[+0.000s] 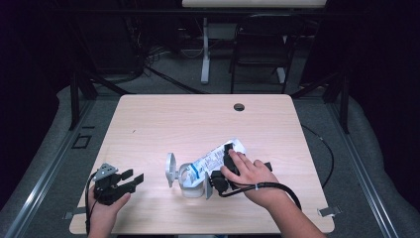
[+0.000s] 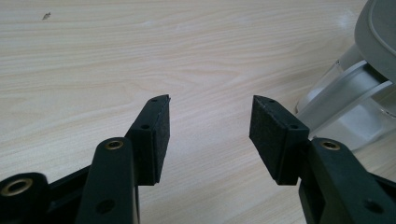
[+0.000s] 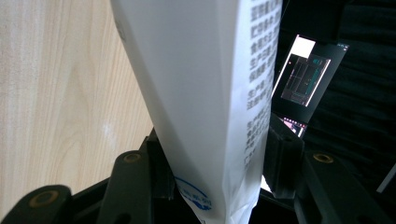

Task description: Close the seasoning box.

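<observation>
On a pale wooden desk (image 1: 163,119), a white printed pouch (image 1: 214,159) lies tilted in the front half, a little right of centre, its long axis running from the clear plastic container (image 1: 190,182) near the front edge up and away toward the desk's right rear corner. The pouch's lower end reaches into the container's mouth, where a grey hinged lid (image 1: 170,169) stands open on the left side. The right hand (image 1: 252,178) is far the nearer of the two, lying right against the pouch. The right gripper (image 1: 225,166) clasps the pouch across its width, its jaws about two-thirds apart with the white film and its black lettering (image 3: 212,116) pressed between the pads. Well apart, at the desk's front left corner, the left gripper (image 1: 132,178) rests low on the wood and points right toward the container. Its jaws stand wide with nothing between the pads (image 2: 156,135) but bare wood grain, and the container's clear wall and grey lid (image 2: 359,88) lie just ahead to its right.
</observation>
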The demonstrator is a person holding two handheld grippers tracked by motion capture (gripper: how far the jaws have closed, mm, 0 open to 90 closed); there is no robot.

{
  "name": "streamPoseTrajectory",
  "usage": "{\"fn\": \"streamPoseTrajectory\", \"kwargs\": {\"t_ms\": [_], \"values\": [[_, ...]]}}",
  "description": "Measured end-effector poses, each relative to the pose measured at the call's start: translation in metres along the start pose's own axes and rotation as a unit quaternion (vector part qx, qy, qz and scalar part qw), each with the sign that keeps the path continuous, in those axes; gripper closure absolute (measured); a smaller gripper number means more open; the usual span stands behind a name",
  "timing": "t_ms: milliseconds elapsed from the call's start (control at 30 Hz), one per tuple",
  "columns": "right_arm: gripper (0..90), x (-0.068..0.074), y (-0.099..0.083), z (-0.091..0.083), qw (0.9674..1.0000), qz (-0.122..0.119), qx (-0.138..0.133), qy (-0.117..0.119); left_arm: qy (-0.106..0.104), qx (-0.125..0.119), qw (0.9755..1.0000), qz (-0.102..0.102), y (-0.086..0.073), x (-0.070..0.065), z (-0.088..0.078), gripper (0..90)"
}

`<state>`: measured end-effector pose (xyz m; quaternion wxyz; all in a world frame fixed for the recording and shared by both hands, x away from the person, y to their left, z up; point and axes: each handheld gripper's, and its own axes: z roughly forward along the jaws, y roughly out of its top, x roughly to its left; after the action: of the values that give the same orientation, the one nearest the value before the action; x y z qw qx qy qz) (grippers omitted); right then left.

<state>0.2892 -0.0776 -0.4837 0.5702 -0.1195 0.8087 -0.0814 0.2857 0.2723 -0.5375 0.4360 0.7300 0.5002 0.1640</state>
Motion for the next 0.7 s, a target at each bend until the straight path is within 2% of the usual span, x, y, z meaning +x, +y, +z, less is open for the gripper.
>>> {"fn": "streamPoseTrajectory", "kwargs": {"t_ms": [700], "values": [[56.1,0.0,0.0012,-0.0046,0.9999,-0.012,0.005,-0.005,-0.002,-0.002,1.0,0.001,0.0028,-0.0026,0.0027,48.6]]}}
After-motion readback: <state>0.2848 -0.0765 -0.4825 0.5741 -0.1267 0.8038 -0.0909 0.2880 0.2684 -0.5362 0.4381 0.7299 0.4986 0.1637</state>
